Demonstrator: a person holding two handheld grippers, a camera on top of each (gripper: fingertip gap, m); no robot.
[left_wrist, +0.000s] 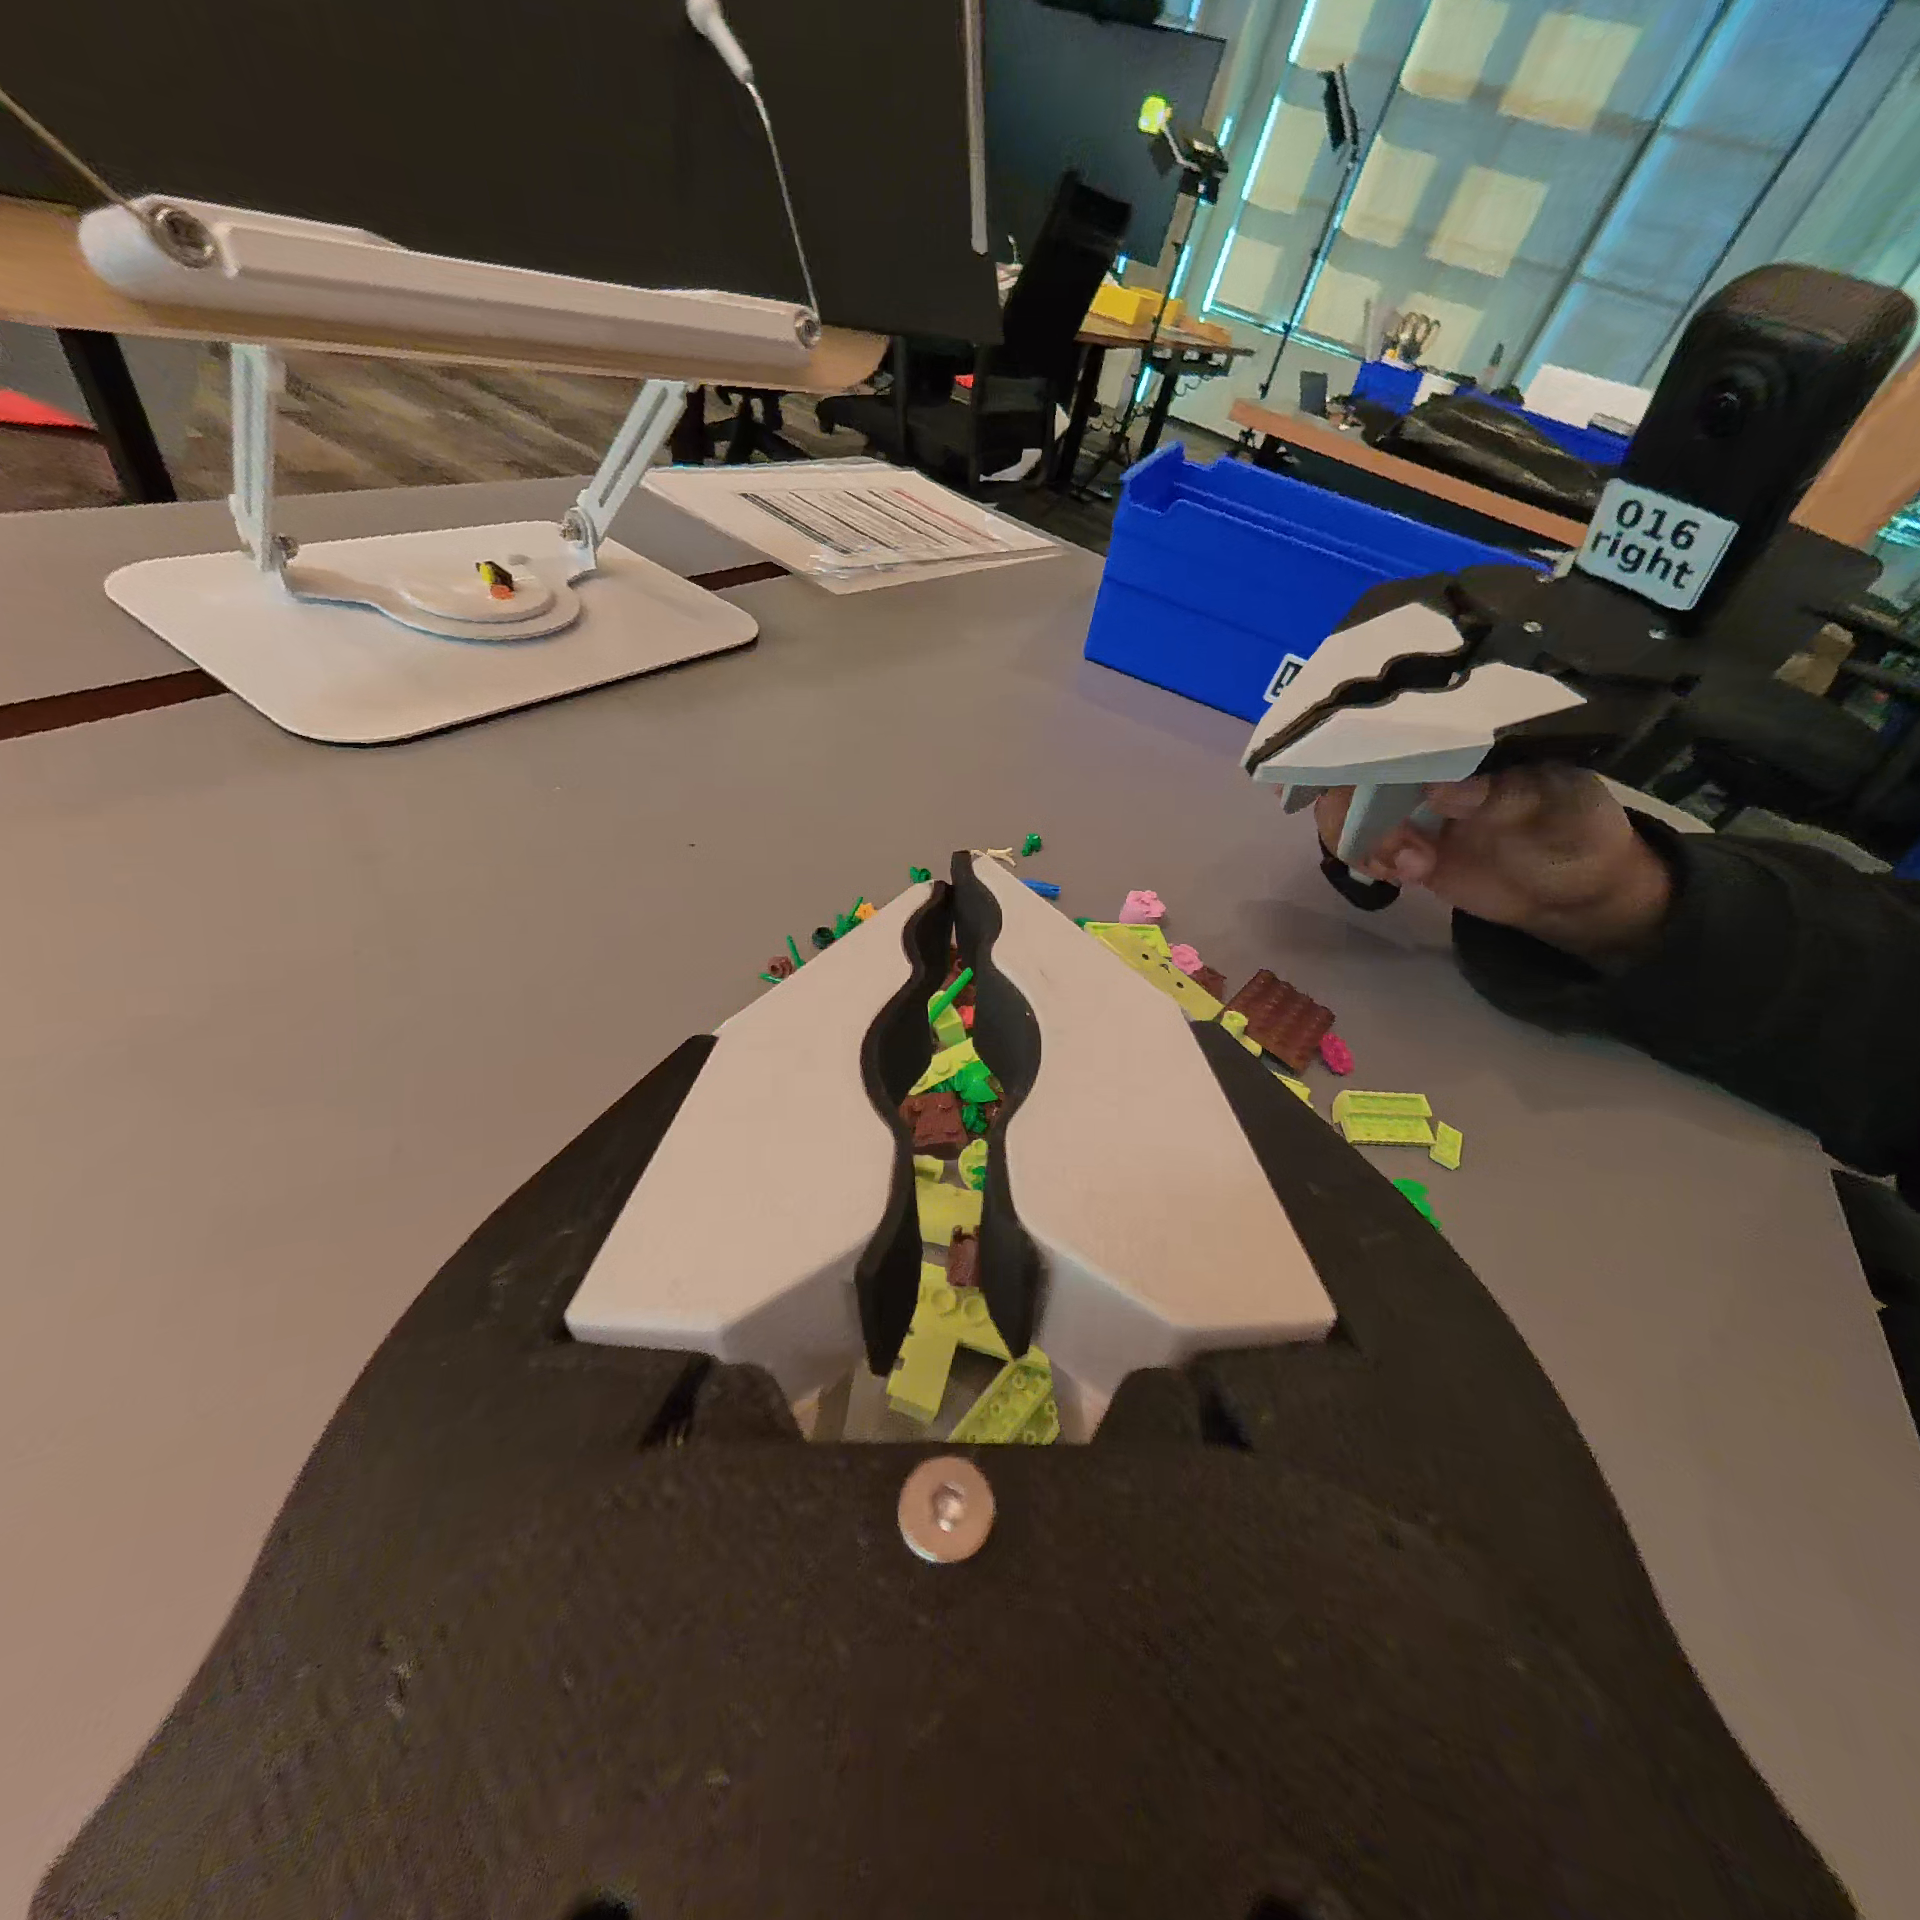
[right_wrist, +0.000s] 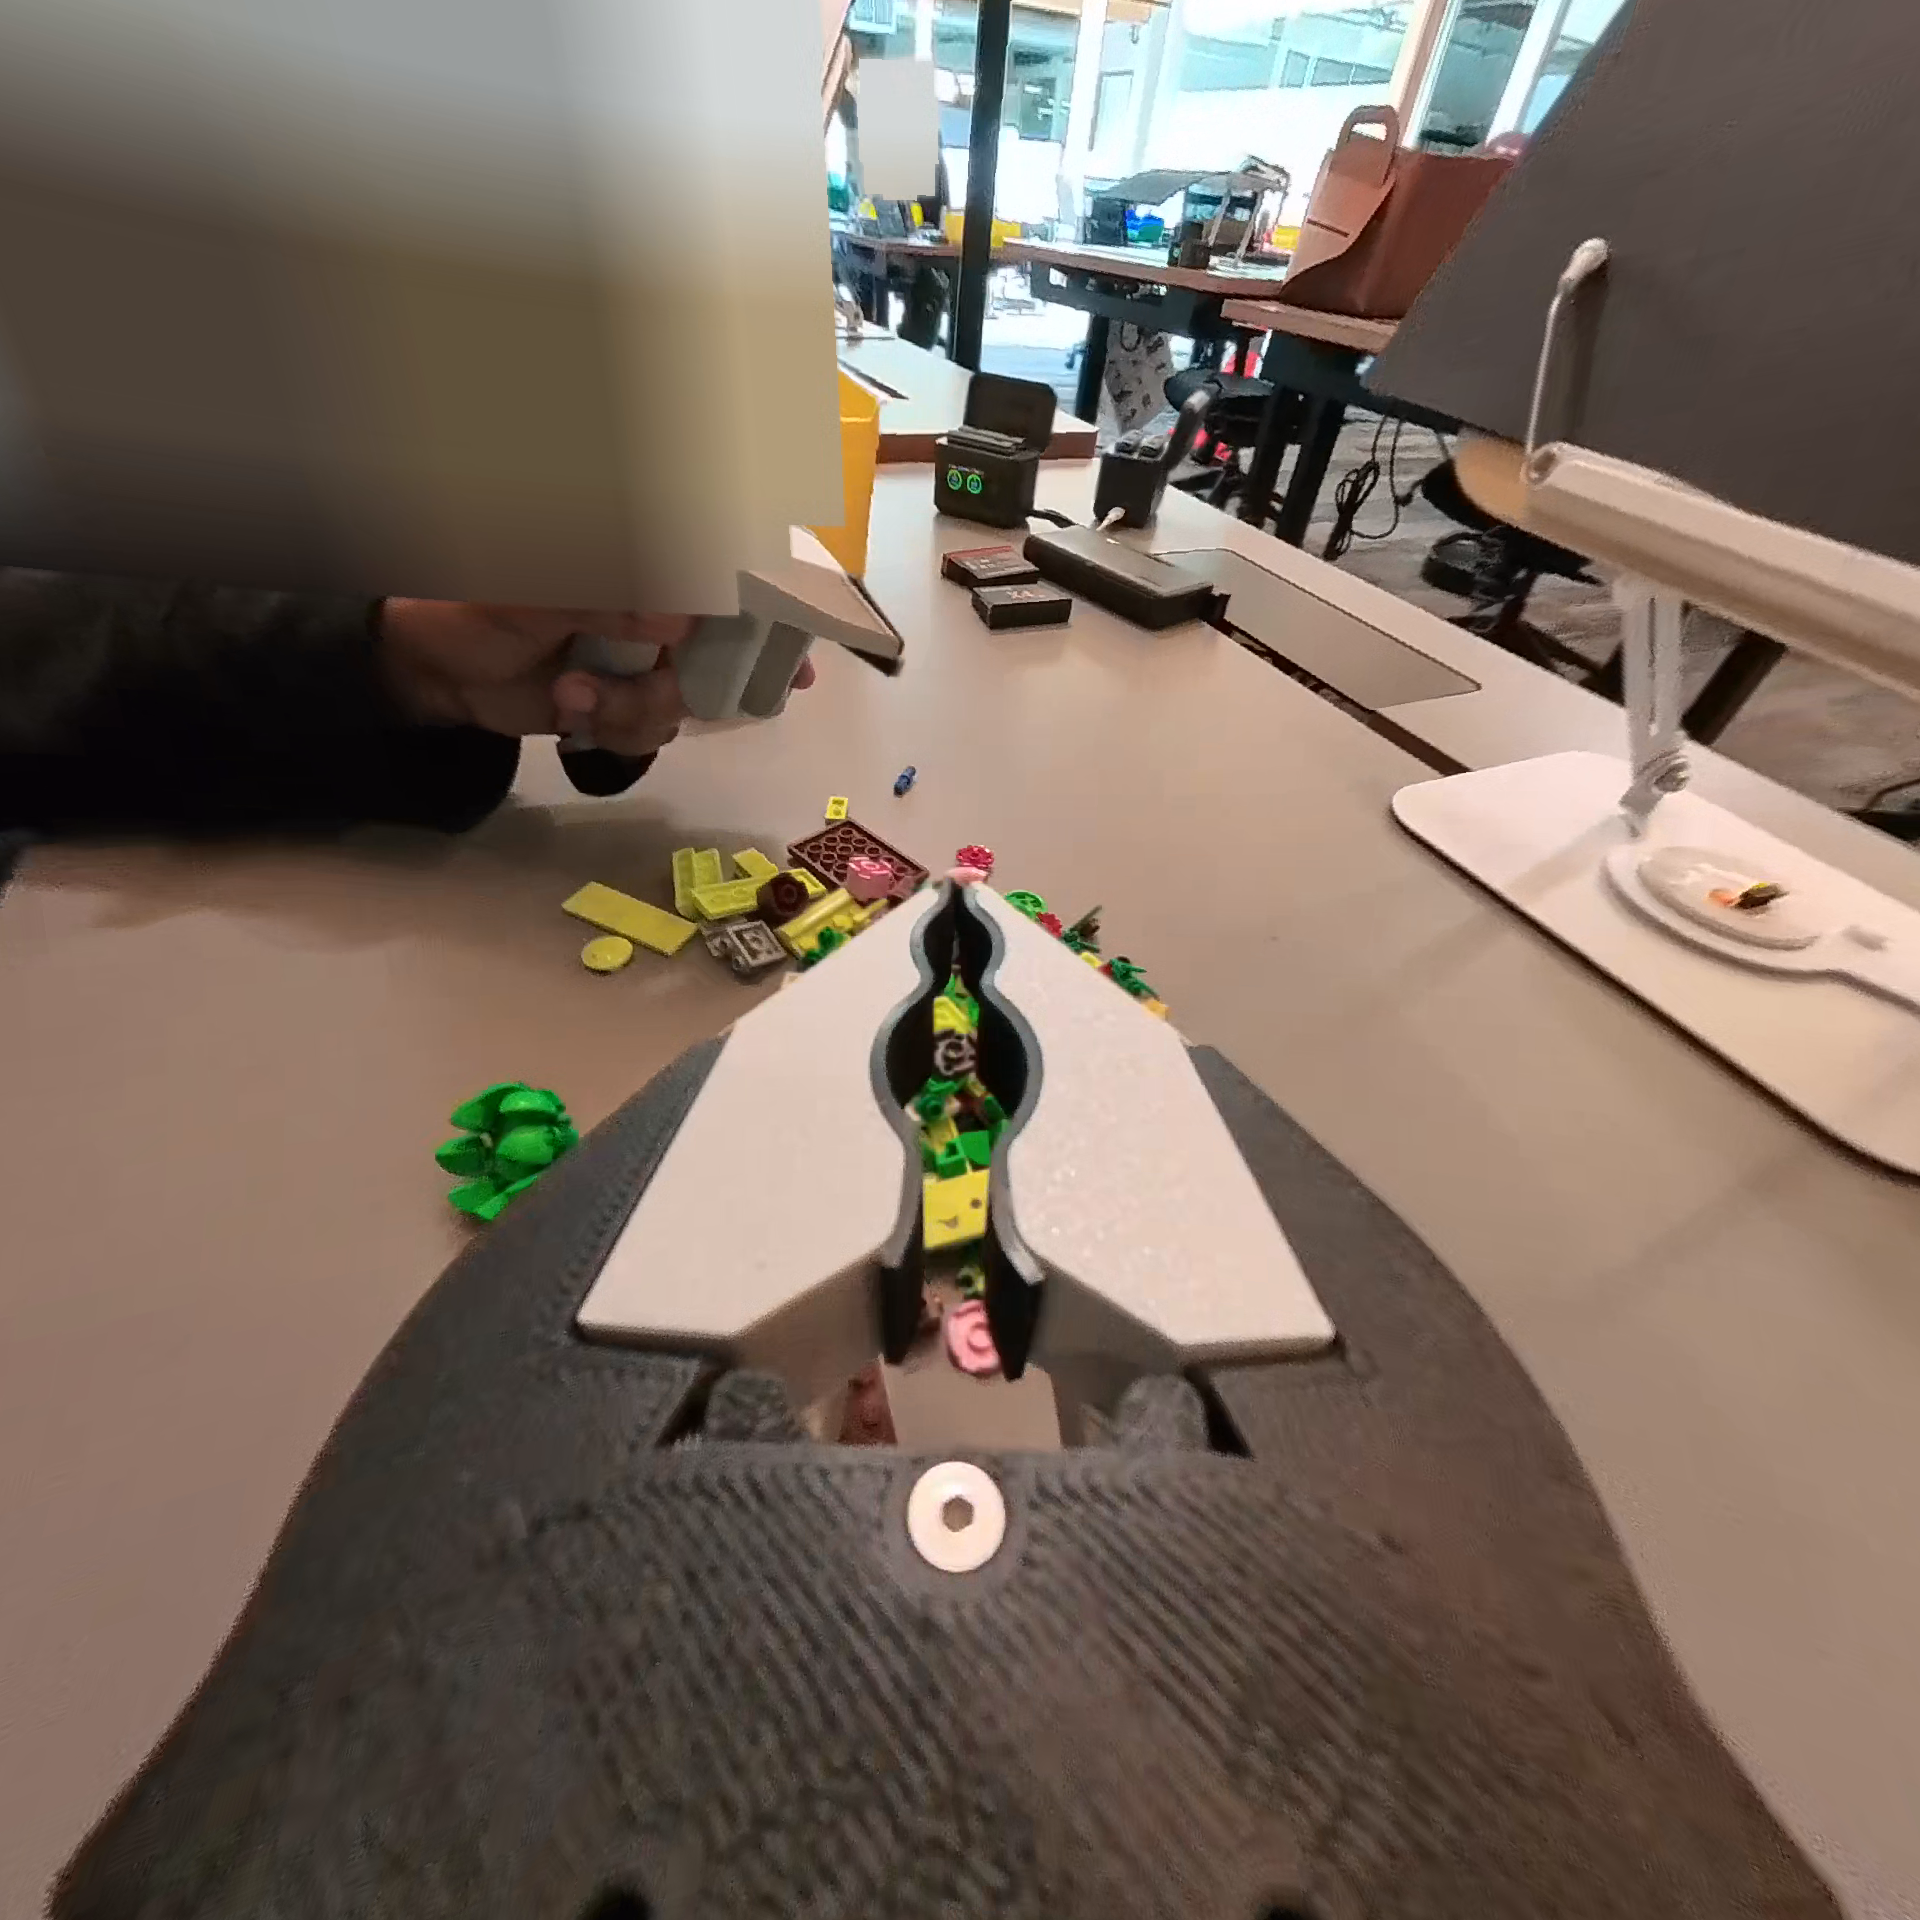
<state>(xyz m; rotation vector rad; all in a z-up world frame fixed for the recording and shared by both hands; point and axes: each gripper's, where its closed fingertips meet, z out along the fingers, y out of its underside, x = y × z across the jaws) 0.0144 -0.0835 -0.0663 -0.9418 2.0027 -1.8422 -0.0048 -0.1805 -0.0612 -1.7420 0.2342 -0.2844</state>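
Observation:
A pile of small toy bricks (right_wrist: 727, 896) lies on the grey table: lime plates, a brown studded plate (right_wrist: 857, 854), pink flowers and green leaf pieces. My right gripper (right_wrist: 954, 896) is shut and empty, hovering over the pile's right part. My left gripper (left_wrist: 961, 873) is also shut and empty, held above the pile (left_wrist: 1387, 1117), with bricks showing through the gap between its fingers. In the left wrist view the right gripper (left_wrist: 1270, 764) hovers to the right, held by a hand. In the right wrist view the left gripper (right_wrist: 883, 649) is at the left, partly hidden by a blur.
A white monitor stand (left_wrist: 416, 644) stands at the far left of the table and shows in the right wrist view (right_wrist: 1662, 935). A blue bin (left_wrist: 1226, 561) and a sleeved paper (left_wrist: 852, 520) sit behind. A green leafy piece (right_wrist: 509, 1143), a blue pin (right_wrist: 904, 779) and black boxes (right_wrist: 987, 468) lie apart. Across from one pair of fingers to the other is roughly 11 centimetres.

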